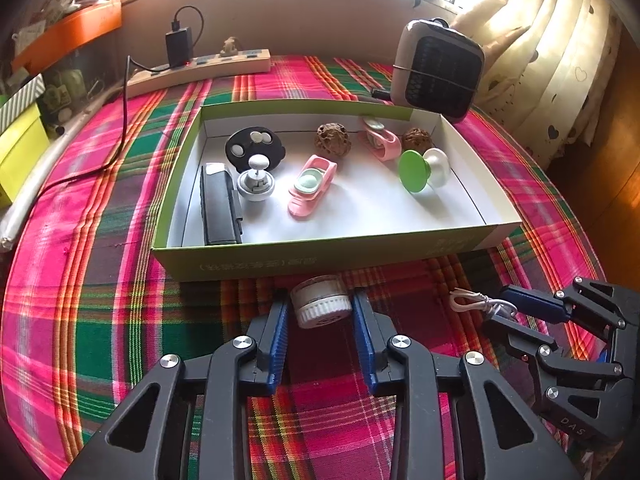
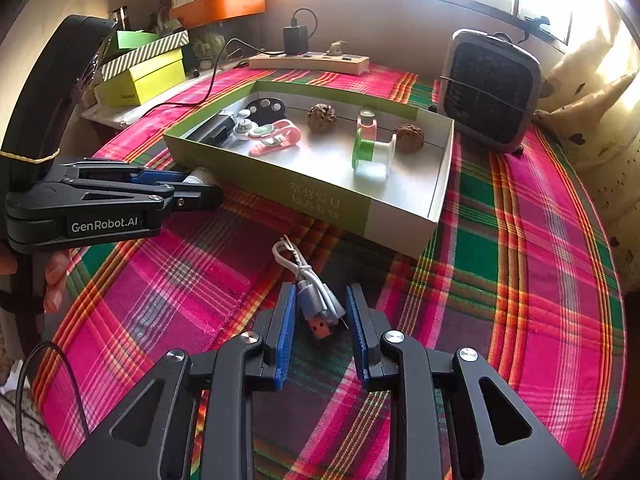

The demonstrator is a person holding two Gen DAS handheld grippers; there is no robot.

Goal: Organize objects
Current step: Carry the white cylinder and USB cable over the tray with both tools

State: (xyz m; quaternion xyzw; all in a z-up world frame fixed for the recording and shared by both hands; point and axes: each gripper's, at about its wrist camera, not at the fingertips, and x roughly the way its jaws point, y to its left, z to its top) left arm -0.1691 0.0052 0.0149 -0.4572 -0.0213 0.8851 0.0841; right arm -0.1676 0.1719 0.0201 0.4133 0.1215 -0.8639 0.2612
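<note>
A plaid cloth [image 1: 100, 300] in pink, green and orange covers the tabletop. On it sits a shallow green box [image 1: 320, 258] with a white floor, holding two pink clips, two walnuts, a black disc, a dark case, a white knob toy and a green-and-white spool [image 1: 424, 168]. Behind the box lie a power strip [image 1: 208, 68] with a black charger plugged in, and a small fan [image 1: 438, 70] at the back right. Bright windows and a pale curtain [image 1: 552, 60] close the back; an orange shelf [image 2: 218, 6] and yellow boxes stand at left.

The left tool [image 1: 320, 312] pinches a small white jar [image 1: 322, 306] just in front of the box. The right tool [image 2: 321, 312] straddles a bundled white cable [image 2: 310, 286] on the cloth, pads close on it; whether they press it I cannot tell.
</note>
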